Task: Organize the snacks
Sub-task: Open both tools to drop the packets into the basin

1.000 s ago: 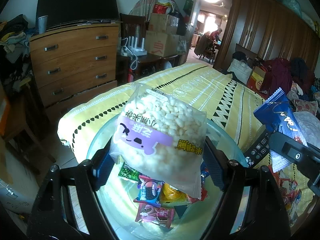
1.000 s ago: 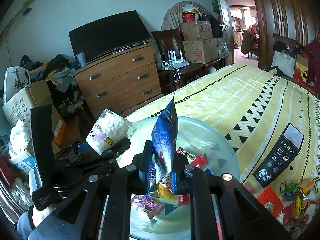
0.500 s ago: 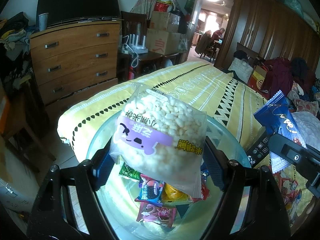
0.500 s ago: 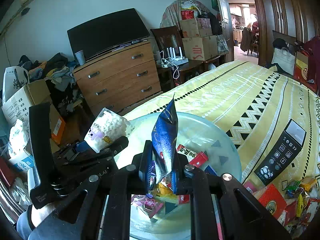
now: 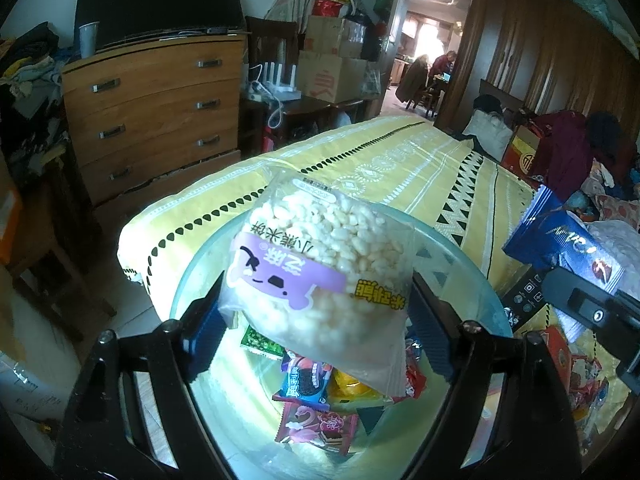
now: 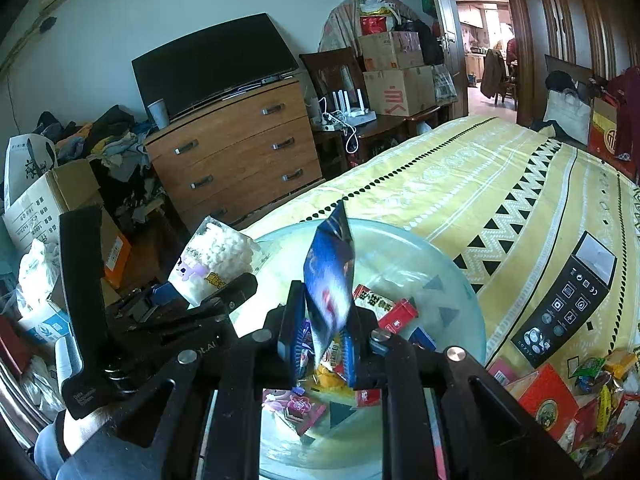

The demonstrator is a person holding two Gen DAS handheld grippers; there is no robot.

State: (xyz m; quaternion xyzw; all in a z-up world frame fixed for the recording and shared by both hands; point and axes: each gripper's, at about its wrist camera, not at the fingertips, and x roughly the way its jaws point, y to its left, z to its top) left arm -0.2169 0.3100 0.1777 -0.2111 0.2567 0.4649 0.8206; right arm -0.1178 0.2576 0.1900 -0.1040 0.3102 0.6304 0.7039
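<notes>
On the yellow patterned bed (image 5: 400, 168) stands a wide glass bowl (image 5: 472, 264), and both grippers hang over it. The one change under way is at the left gripper (image 5: 316, 320). Its jaws, set wide on the puffed-rice bag (image 5: 320, 264), are opening, though the blue pads touch the bag's two edges and it sits between them above the bowl's near side. I judge this to be the release, so the bag should drop among the snacks already sorted. The right gripper (image 6: 322, 344) has its jaws nearly closed on a blue packet (image 6: 330, 276), which stands upright over the bowl's middle, likely next to go in. A heap of loose snacks (image 6: 580, 400) waits on the bed beside a black remote (image 6: 568, 304), so much of the task remains. As for writing, the bag hangs upside down. Its black characters look like 小熊米饼 above a purple cartoon band, and its yellow characters are too distorted to read. The blue packet's white script is illegible. In the bowl, a red-and-white packet (image 6: 374, 300) bears characters resembling 旺旺. A small blue packet (image 5: 306, 380) pictures a dark sandwich biscuit, and below it lies a pink packet (image 5: 316, 426) with flowers.
</notes>
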